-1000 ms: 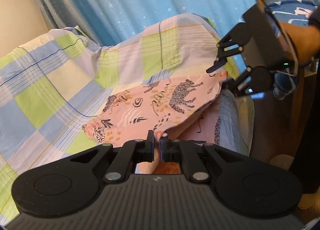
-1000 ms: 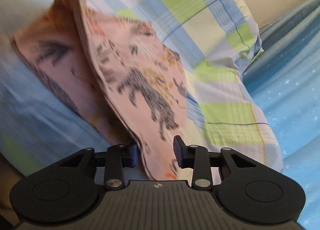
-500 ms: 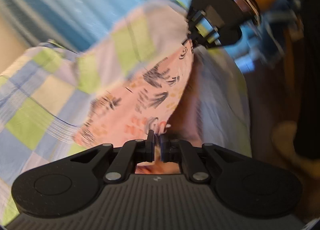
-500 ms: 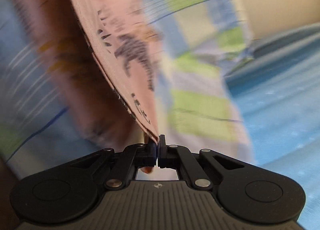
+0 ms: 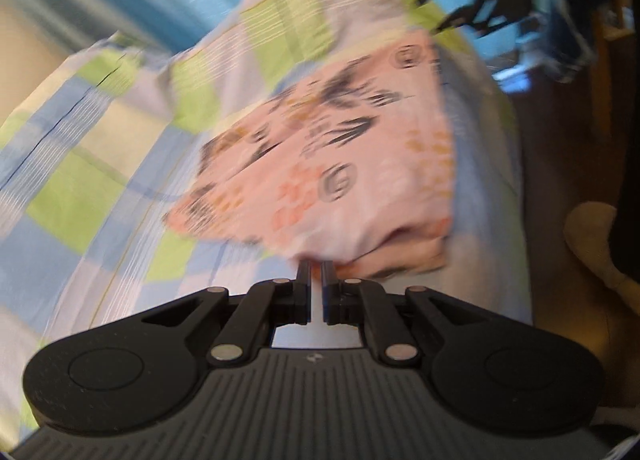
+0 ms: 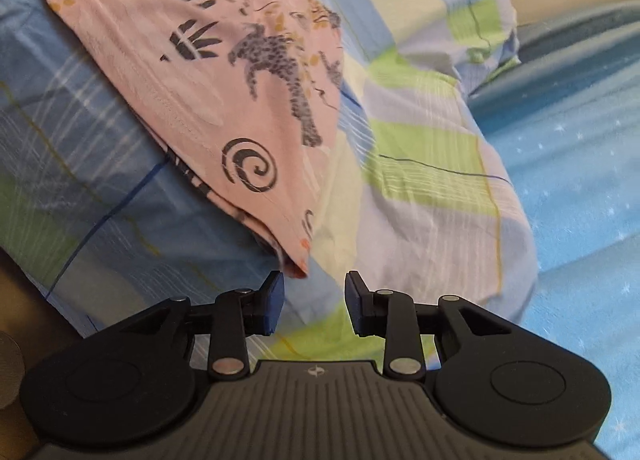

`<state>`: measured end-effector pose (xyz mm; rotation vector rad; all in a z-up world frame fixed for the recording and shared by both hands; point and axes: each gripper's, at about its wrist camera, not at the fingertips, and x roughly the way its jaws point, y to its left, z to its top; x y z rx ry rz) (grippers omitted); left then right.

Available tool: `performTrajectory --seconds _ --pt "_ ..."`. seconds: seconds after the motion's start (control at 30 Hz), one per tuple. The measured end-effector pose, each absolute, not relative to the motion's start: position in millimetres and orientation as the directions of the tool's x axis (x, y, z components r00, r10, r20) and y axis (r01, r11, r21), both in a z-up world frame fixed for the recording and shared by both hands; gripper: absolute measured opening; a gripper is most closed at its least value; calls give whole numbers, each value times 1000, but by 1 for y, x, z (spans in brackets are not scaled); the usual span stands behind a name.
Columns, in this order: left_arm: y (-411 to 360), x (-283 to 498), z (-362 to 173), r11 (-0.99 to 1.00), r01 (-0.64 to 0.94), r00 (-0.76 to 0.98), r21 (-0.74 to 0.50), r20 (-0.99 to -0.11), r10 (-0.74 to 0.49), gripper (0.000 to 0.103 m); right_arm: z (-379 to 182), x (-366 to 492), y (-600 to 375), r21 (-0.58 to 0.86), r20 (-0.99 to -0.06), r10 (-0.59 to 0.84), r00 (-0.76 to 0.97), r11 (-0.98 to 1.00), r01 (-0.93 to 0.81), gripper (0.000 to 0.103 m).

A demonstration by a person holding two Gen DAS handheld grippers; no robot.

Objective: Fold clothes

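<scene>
A checked quilt [image 6: 420, 147] in blue, green and pale lilac squares covered most of what I could see, bunched up over a light blue starred sheet [image 6: 580, 163]. On the quilt lay the pink garment [image 6: 224, 59], printed with dark leopards, leaves and spirals, doubled over so that its layers were stacked. My left gripper [image 5: 316, 272] was at the near edge of that garment, its fingers drawn almost together with only a thin slit between them; the blur kept me from telling whether any cloth was pinched there. My right gripper [image 6: 314, 284] sat just short of the garment's nearest corner, fingers spread apart and holding nothing, the corner between and just beyond their tips.
</scene>
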<state>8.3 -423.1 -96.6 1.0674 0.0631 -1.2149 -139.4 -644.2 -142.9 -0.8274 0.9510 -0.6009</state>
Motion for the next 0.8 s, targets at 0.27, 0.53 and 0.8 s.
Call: performTrajectory --seconds 0.27,0.53,0.8 --pt "-424 23 -85 32 852 382 523 -579 -720 31 -91 -150 -561 -704 -472 -620 627 693 156 41" --pt "-437 48 -82 131 936 320 325 -638 -700 29 -92 -131 -493 -595 -498 -452 740 799 87 41" --pt "-427 104 -79 341 938 201 -63 -702 -684 8 -106 -123 -479 -544 -493 -367 789 837 49 41"
